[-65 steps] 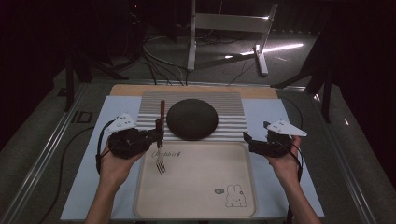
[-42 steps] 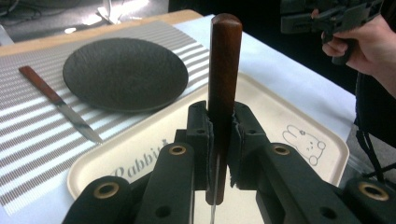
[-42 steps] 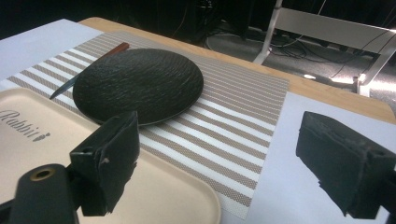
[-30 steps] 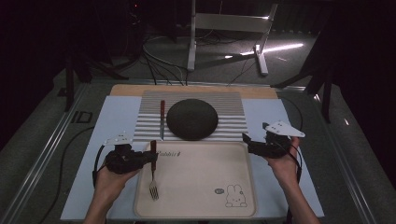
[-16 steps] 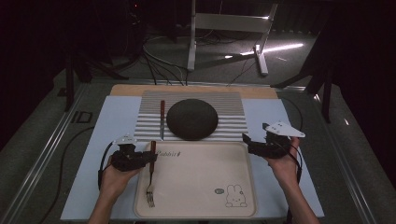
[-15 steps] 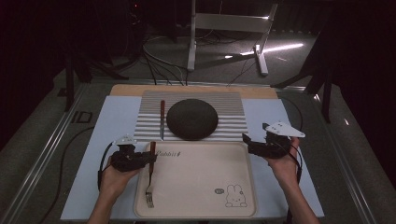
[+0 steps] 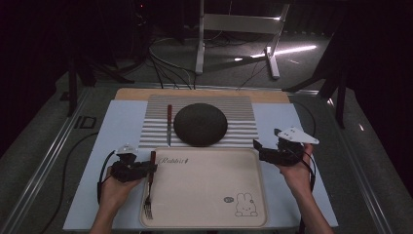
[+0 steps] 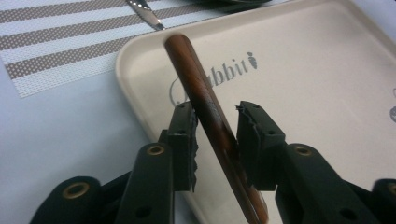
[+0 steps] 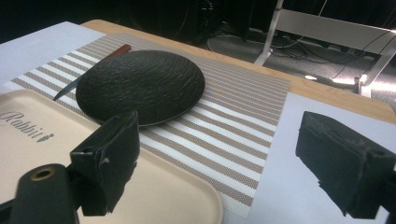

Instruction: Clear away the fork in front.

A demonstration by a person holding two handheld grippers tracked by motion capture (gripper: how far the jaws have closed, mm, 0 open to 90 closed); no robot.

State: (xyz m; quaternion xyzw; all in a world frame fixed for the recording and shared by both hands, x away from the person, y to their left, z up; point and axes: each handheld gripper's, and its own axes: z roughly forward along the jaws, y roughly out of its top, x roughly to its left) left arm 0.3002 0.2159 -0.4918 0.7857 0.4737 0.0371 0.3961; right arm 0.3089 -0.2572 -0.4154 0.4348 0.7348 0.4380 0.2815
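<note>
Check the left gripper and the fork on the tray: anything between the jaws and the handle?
Nothing visible. The fork lies along the tray's left edge, its brown handle between the jaws of the left gripper. The jaws have just been opening, and a gap shows beside the handle, at least on one side.

Fork (image 7: 150, 187) along tray's (image 7: 204, 219) left edge, plate (image 7: 200, 124) behind.

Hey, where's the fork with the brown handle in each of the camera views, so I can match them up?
High view: the fork lies along the tray's left edge, tines toward the person, beside the left gripper.
Left gripper view: its handle runs up between the parted jaws.
Right gripper view: not in it.
Shared landmark: the beige tray with its "Rabbit" lettering.
</note>
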